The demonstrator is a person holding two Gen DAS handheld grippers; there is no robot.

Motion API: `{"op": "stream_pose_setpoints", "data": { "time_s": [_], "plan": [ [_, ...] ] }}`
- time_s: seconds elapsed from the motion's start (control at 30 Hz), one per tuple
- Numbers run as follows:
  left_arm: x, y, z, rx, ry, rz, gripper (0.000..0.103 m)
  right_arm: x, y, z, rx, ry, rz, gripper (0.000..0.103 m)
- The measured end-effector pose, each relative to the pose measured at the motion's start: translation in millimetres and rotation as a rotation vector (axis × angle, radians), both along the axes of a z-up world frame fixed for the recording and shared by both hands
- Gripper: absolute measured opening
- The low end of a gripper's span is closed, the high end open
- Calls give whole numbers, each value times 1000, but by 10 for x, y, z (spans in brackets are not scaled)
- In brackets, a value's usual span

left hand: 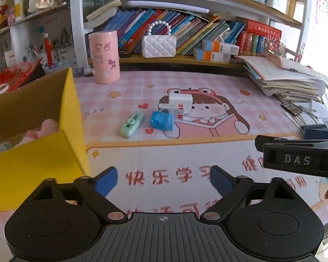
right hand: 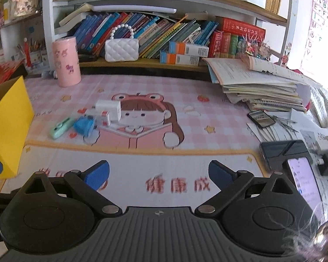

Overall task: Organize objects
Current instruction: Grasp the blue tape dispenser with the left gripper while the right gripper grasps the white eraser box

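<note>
Here both sets of tongs hover low over the near edge of the table point(left hand: 185, 152), which is covered by a pink checked cartoon mat. The left tongs point(left hand: 163, 180) are spread wide with nothing between the blue pads, and the right tongs point(right hand: 159, 175) are likewise released and empty.

The small things to sort lie clustered on the mat ahead: a mint-green correction tape point(left hand: 132, 123), just beside it a blue roll point(left hand: 161, 120) lying on its side, and touching behind that a small white and red box point(left hand: 171, 109) with a white charger block point(left hand: 179, 98) at its far side.

To the left stands a yellow cardboard box point(left hand: 71, 118), open at the top, with something soft and pink inside. A pink cylinder point(left hand: 104, 57) stands upright near the back, in front of the bookshelf point(left hand: 185, 59). A stack of papers point(right hand: 258, 87) and phones sit on the right.
</note>
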State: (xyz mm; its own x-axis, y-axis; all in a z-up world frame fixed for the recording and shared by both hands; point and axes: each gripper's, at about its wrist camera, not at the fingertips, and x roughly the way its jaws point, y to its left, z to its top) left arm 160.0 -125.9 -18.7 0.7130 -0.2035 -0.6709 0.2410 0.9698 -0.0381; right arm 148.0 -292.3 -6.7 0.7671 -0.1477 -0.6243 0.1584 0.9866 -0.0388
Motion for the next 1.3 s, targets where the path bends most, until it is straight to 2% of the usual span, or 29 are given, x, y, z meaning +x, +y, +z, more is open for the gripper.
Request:
{"op": "stream_pose_setpoints", "data": {
  "time_s": [0.07,0.2,0.27,0.7,0.8,0.9,1.0,1.03,1.17,1.3],
  "plan": [
    [117,-36,-20,-1,10,16,80,83,-79,13,16,-14,-4,97],
    [385,-120,-86,16,18,50,74,261,-227,45,42,-43,0,97],
    [527,-174,-122,29,20,59,66,349,-292,54,49,-49,4,97],
    [1372,-530,-462,76,38,83,66,692,-463,20,53,-46,80,97],
    [1493,-564,-538,103,42,80,66,738,-523,-22,106,-4,76,97],
    [1600,-569,-609,114,61,88,60,765,-561,-47,146,17,73,97],
    [1626,-556,-609,84,57,72,43,767,-548,-48,144,17,88,97],
    [1617,-560,-600,84,60,65,41,772,-544,-48,144,16,93,97],
    [1443,-465,-494,46,46,76,39,827,-505,-55,143,7,112,97],
    [1086,-239,-321,-24,69,93,39,962,-415,-108,154,1,152,97]
  ]
}}
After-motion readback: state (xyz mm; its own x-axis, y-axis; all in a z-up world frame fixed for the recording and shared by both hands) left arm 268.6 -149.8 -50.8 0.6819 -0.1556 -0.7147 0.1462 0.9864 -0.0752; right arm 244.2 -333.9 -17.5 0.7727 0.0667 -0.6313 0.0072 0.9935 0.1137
